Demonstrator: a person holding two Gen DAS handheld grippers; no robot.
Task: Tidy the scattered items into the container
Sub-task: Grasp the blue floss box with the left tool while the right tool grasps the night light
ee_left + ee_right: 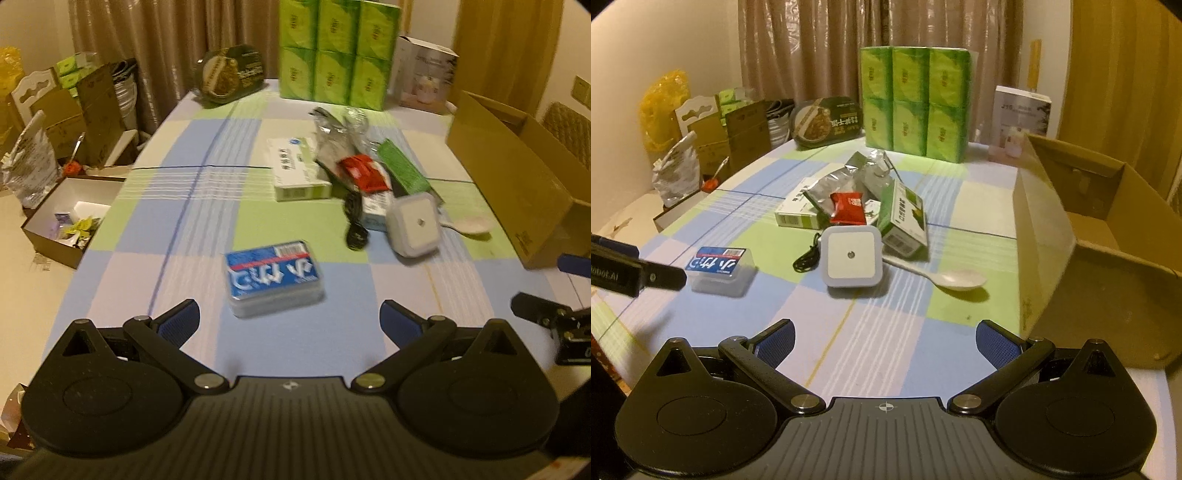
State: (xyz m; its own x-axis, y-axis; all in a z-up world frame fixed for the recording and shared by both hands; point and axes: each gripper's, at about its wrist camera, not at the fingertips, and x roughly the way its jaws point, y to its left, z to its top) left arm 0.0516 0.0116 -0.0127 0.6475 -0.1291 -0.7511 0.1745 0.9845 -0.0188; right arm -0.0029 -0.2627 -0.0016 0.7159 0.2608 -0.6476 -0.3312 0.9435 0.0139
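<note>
**Scattered items on table, container empty, both hand-held grippers unloaded**

The scattered items lie on the table [849,332]. Nearest my left hand-held gripper [290,321] sits the blue-labelled clear box [274,278], flat, label up, standing apart from the rest, so I judge it the easiest first pick. Farther right is the main cluster: the white square night light [851,256], the black cord [807,258] just beside it on its left, the white spoon [945,277] on its right, and behind these the red packet [847,208], a foil pouch [831,186], a green-and-white carton [903,221] and a flat white-green box [297,171], overlapping one another.

The cardboard box [1108,236] stands open at the right edge of the table; what I can see of its interior is bare.

My left hand-held gripper is spread wide, holding nothing, aimed at the blue-labelled box. My right hand-held gripper [884,343] is likewise spread and unloaded, facing the night light.

Far end: green tissue packs [914,103], not part of the scatter, in my judgement.
</note>
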